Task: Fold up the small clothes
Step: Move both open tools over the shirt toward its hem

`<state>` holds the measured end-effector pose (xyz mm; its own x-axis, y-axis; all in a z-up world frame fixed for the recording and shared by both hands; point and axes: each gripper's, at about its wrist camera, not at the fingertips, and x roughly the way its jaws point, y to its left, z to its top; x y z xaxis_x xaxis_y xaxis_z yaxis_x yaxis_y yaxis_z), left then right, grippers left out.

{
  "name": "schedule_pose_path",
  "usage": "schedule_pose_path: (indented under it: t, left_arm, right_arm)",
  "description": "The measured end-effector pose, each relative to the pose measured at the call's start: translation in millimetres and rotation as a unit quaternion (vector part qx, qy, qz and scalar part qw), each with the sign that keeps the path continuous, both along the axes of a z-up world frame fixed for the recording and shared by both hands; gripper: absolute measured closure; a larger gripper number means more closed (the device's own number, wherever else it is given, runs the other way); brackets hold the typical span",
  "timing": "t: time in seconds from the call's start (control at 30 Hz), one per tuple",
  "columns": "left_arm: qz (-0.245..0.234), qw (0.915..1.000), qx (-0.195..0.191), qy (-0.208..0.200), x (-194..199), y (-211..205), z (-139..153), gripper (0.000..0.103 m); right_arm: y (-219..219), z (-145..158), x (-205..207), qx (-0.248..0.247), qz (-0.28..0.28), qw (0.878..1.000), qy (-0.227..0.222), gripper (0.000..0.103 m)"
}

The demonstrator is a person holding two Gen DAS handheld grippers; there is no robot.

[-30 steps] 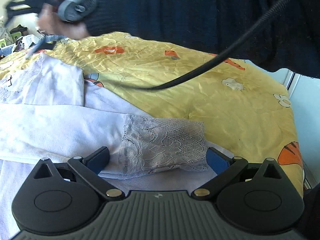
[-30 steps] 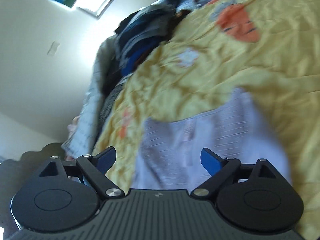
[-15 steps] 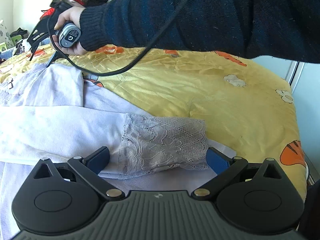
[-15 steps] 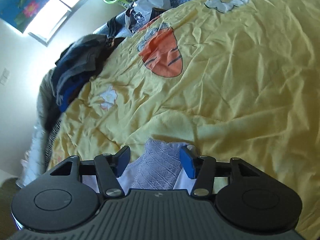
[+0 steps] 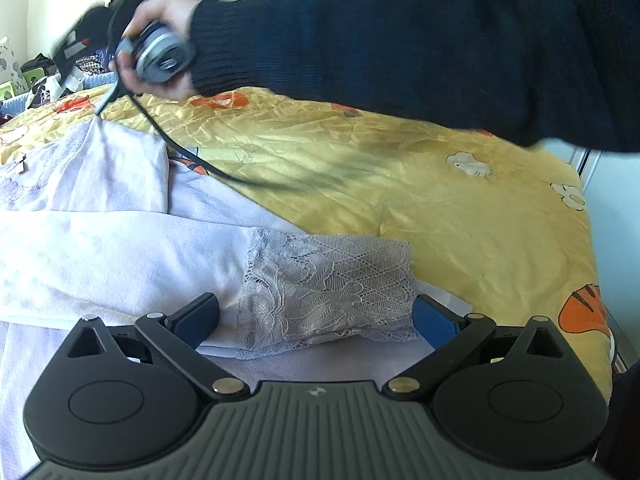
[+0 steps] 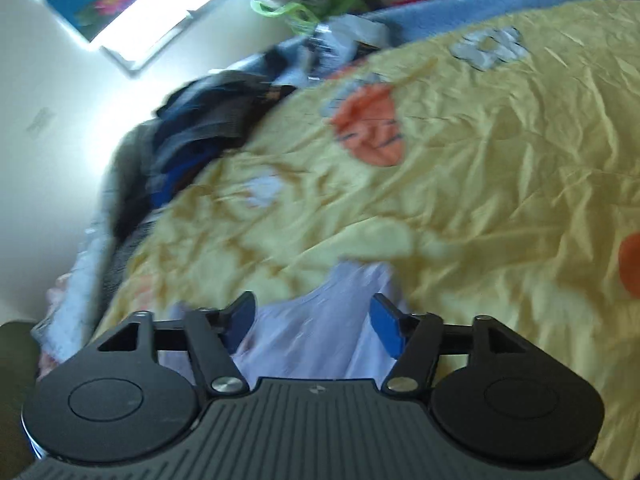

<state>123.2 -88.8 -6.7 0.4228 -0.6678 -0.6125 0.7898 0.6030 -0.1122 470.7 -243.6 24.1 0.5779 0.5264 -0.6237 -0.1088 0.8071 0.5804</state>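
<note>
the white top (image 5: 100,248) lies spread on the yellow bedspread (image 5: 420,200), one sleeve folded across its body, the lace cuff (image 5: 324,284) ending that sleeve. the left gripper (image 5: 316,316) sits low over the cuff with its jaws released, a blue pad on either side of the lace. the right gripper (image 6: 312,316), held in the right hand (image 5: 160,56) above the far part of the top, has its jaws apart, pale cloth showing blurred between them.

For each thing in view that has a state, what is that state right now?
left gripper: open, straddling the lace cuff
right gripper: open, over pale fabric, view blurred
lace cuff: flat across the garment
white garment: sleeve folded across, partly folded
yellow quilt: spread, wrinkled
</note>
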Motion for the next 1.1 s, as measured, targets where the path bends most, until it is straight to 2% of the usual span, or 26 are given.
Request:
schedule_pose_path:
  t: [0.03,0.1,0.13,0.17,0.23,0.3,0.37,0.5,0.63,0.67,0.73,0.8,0.93,0.97,1.03,1.1]
  left_arm:
    - [0.000,1.0000,0.000,0.000,0,0,0,0.000]
    - [0.000,1.0000,0.000,0.000,0,0,0,0.000]
    - [0.000,1.0000,0.001,-0.001,0,0,0,0.000]
    - [0.000,1.0000,0.002,-0.002,0,-1,0,0.000]
    - [0.001,1.0000,0.003,-0.002,-1,-1,0,0.000]
    - [0.002,1.0000,0.004,-0.003,-1,-2,0,0.000]
    - [0.005,0.9999,0.009,-0.008,-2,-3,-1,0.000]
    - [0.008,0.9996,0.020,-0.016,-5,-6,-1,0.000]
    - [0.010,0.9993,0.029,-0.023,-7,-9,-1,0.000]
    - [0.011,0.9990,0.034,-0.026,-8,-11,-2,0.000]
    - [0.021,0.9986,0.038,-0.030,-9,-11,-1,0.000]
    - [0.059,0.9972,0.035,-0.028,-11,-4,5,0.000]
    - [0.147,0.9882,-0.004,-0.043,-20,38,36,0.000]
    - [0.170,0.9839,-0.007,-0.055,-20,49,43,0.000]
    - [0.232,0.9696,-0.013,-0.077,-13,73,56,0.000]
    - [0.281,0.9573,-0.020,-0.066,6,93,58,0.000]
  right_arm:
    - [3,1,-12,0.008,0.021,1.000,0.004,0.017]
    - [11,-5,-32,-0.009,0.058,0.998,0.026,0.017]
    - [13,-11,-37,-0.032,0.064,0.997,0.036,0.019]
    - [16,-19,-41,-0.068,0.064,0.995,0.046,0.024]
    - [10,-27,-47,-0.066,0.066,0.996,0.011,0.024]
    - [5,-25,-48,-0.057,0.047,0.997,0.024,0.029]
    - [6,-17,-54,-0.062,0.031,0.997,0.038,0.028]
    - [12,1,-96,-0.073,0.068,0.995,0.003,0.020]
    - [30,-21,-118,-0.163,0.108,0.981,-0.007,0.022]
    - [34,-24,-128,-0.189,0.121,0.973,-0.052,0.022]
    - [43,-24,-138,-0.228,0.123,0.964,-0.065,0.025]
    - [41,-11,-152,-0.233,0.105,0.965,-0.064,0.025]
    - [14,17,-196,-0.206,0.084,0.969,-0.109,0.022]
    - [4,23,-210,-0.199,0.077,0.970,-0.117,0.021]
    - [-10,28,-236,-0.165,0.072,0.976,-0.120,0.020]
    - [-18,27,-260,-0.122,0.079,0.983,-0.113,0.019]
